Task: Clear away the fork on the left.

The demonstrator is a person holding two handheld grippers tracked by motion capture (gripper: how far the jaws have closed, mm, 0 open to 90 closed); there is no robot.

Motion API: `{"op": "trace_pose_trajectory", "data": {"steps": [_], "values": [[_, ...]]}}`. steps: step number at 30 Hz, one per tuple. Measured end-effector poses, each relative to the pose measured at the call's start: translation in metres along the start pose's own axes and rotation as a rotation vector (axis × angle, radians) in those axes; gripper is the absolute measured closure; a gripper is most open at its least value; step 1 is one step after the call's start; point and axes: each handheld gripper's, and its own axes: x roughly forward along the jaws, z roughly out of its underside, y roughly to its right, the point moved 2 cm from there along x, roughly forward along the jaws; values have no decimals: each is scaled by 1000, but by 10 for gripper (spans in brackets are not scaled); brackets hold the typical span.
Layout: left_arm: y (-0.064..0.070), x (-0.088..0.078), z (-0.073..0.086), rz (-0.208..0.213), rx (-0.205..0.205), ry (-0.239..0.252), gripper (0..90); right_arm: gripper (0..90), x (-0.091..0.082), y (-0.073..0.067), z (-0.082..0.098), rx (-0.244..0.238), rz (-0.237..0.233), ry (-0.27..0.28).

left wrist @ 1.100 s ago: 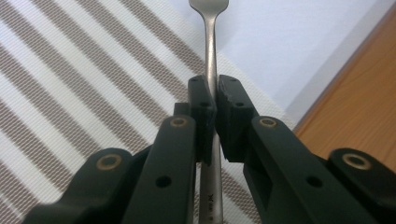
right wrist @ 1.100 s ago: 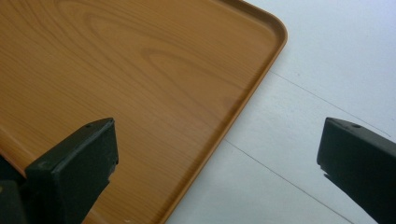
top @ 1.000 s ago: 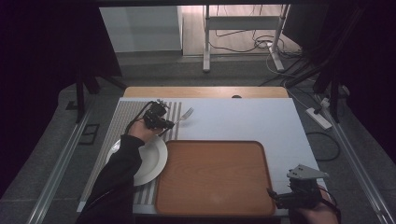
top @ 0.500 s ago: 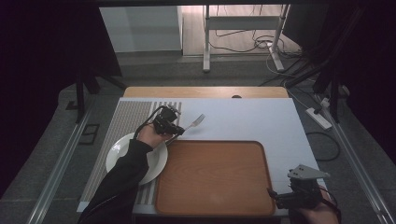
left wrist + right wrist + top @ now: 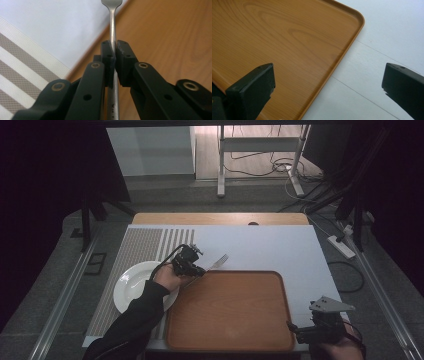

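Up close, the left gripper [image 5: 113, 61] has its jaws clenched on the handle of a silver metal fork [image 5: 113, 30], tines cut off at the frame's top, over the wooden tray's [image 5: 235, 312] far-left corner. Right gripper [image 5: 329, 85] jaws gape near its near-right corner.

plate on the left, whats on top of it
The white plate looks bare on its visible left part: no food or cutlery there. The person's left forearm and hand cross over its right side and hide that part. The fork sits in the left tool, beyond the plate.
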Motion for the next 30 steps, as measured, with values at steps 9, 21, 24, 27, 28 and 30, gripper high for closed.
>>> {"op": "trace_pose_trajectory", "data": {"steps": [9, 21, 24, 27, 28, 30], "values": [[28, -3, 19, 27, -3, -8, 846, 0, 0, -1, 0, -7, -6, 4], [61, -4, 50, 42, -24, -28, 846, 0, 0, -1, 0, -17, -13, 2], [70, -3, 58, 33, -24, -38, 846, 0, 0, -2, 0, -18, -15, 2], [77, -3, 65, 11, -20, -55, 846, 0, 0, -2, 0, -20, -17, 3], [79, -3, 67, 9, -22, -55, 845, 0, 0, -2, 0, -21, -17, 3], [82, -5, 72, 14, -34, -52, 845, 0, 0, -2, 0, -21, -18, 1]]}}
